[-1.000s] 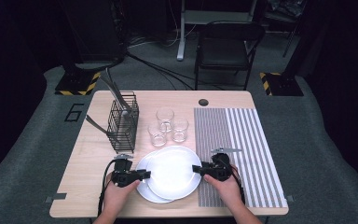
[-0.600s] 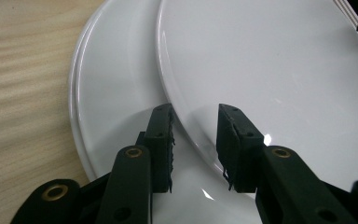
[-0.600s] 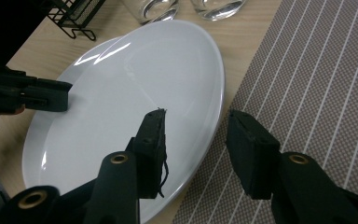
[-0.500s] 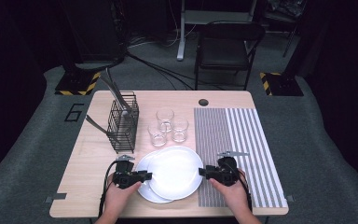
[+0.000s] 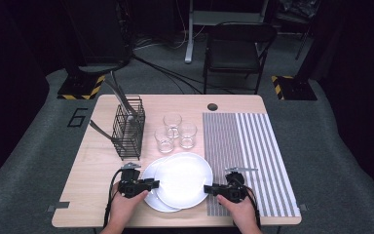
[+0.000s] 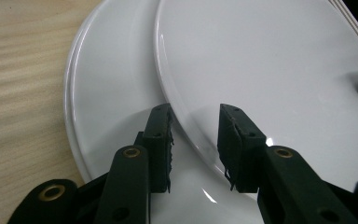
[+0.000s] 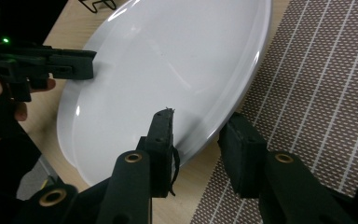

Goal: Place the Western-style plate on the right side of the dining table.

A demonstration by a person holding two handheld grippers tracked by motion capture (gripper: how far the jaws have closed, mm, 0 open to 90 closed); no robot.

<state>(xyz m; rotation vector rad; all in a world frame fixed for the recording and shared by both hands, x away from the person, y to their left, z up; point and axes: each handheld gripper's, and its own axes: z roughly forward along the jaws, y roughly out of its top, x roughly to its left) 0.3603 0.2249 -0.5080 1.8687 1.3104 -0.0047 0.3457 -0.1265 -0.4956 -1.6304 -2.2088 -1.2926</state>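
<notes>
White top plate (image 5: 184, 179) lying skewed on lower plate (image 5: 152, 192), lower centre of high view, on wooden table (image 5: 92, 161) at left edge of striped mat (image 5: 253, 156). Likely step: lifting top plate off stack by both rims; not lifted yet, placing all left to do. Glasses (image 5: 175, 131) and wire cutlery rack (image 5: 128, 127) untouched above plates.

Left gripper (image 5: 148, 185) at left rim of plates. Left gripper view: jaws part open, straddling top plate's edge (image 6: 179, 116), gap visible on both sides, no clamp, released.

Right gripper (image 5: 210, 189) at right rim. Jaws have just been closing with plate rim between them. Right gripper view: one jaw over plate face (image 7: 168, 70), other beneath rim over mat; pad contact unclear, looks not yet clenched.
</notes>
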